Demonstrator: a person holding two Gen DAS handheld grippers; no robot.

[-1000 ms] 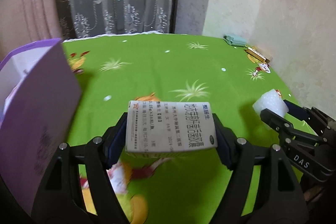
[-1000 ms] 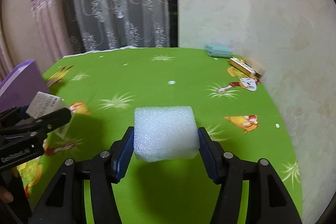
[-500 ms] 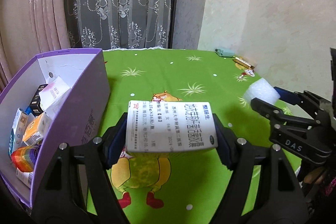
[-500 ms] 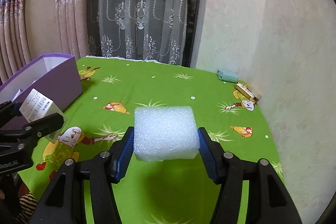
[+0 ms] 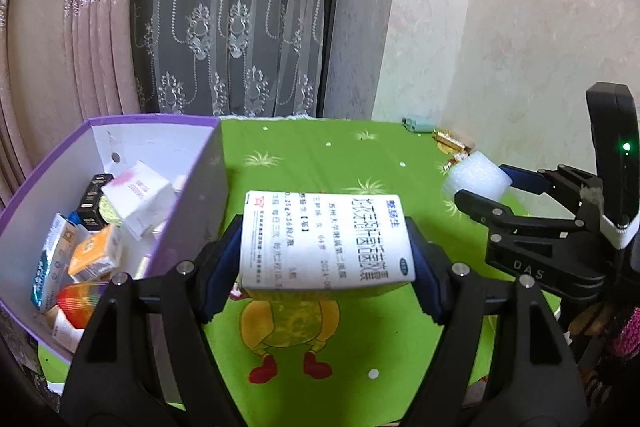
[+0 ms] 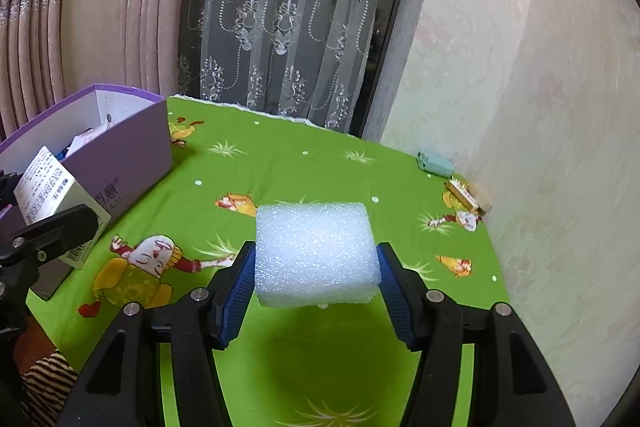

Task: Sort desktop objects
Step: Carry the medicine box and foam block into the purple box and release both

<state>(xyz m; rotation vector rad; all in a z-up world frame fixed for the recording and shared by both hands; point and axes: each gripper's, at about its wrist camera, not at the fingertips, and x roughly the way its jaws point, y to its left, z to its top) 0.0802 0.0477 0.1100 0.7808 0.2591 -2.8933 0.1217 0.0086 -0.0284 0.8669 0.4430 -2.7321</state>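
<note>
Left gripper (image 5: 326, 259) is squeezing a white medicine box (image 5: 326, 241), carrying it above the green tablecloth (image 5: 304, 163) right beside the purple bin (image 5: 196, 195), probably for dropping in; right gripper (image 6: 316, 281) is pinching a foam block (image 6: 316, 253) midair.

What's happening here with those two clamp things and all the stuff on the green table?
A person is tidying a table with a hand-held gripper in each hand. The left hand-held gripper is clamped on a white medicine box, held above the green tablecloth beside a purple storage box that already holds several small packages. The right hand-held gripper grips a white foam block, also lifted off the table. A small teal item and a gold one lie by the wall.
</note>
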